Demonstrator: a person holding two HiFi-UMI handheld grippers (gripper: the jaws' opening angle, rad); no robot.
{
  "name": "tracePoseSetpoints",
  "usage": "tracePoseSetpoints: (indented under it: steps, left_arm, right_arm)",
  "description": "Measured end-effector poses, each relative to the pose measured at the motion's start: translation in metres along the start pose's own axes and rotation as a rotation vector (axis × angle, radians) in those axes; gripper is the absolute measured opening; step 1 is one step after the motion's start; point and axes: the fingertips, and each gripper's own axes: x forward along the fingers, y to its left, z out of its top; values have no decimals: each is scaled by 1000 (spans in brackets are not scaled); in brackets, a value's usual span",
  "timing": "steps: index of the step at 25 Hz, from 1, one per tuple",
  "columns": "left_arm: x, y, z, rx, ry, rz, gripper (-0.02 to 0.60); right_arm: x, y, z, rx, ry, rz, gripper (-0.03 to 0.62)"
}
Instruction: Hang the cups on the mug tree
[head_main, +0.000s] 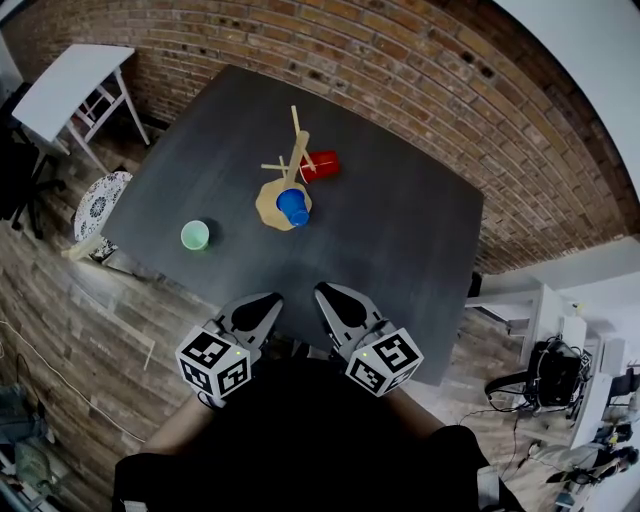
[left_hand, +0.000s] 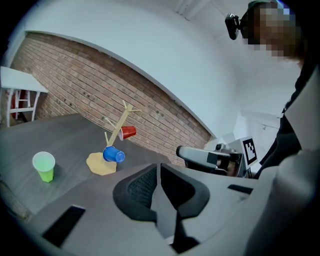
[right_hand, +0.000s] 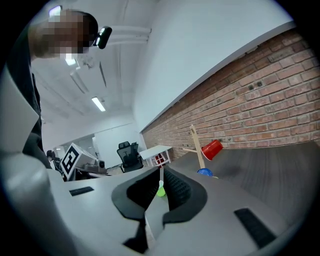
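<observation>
Green cup (head_main: 195, 235) on table, well apart from left gripper (head_main: 262, 305).

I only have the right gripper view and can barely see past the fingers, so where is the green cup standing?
Observer: The green cup stands upright on the table, left of the mug tree, apart from it.
Operator: And the left gripper?
Observer: The left gripper is shut, nothing between its fingers.
Operator: The blue cup?
Observer: The blue cup sits tilted, low on the tree, over its wooden base.
</observation>
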Motion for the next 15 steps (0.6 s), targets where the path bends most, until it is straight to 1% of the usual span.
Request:
tracePoseSetpoints:
  steps: [2, 5, 7, 8, 13, 15]
  left_arm:
    - [-1, 10, 2, 4, -18, 22, 21]
    - [-5, 48, -5, 41, -11, 122, 32]
    - [-11, 79, -12, 44, 7, 192, 120]
    - [-15, 96, -16, 44, 14, 225, 148]
    - [-40, 180, -48, 45, 71, 396, 174]
    - [-52, 214, -61, 63, 115, 482, 216]
  right_arm:
    - [0, 0, 0, 1, -2, -4, 48]
    - [0, 2, -1, 2, -1, -16, 48]
    - [0, 3, -3, 8, 6, -31, 48]
    - [-1, 3, -4, 11, 10, -37, 48]
    - [-1, 4, -9, 13, 24, -70, 49]
    - [0, 7, -10, 6, 32, -81, 48]
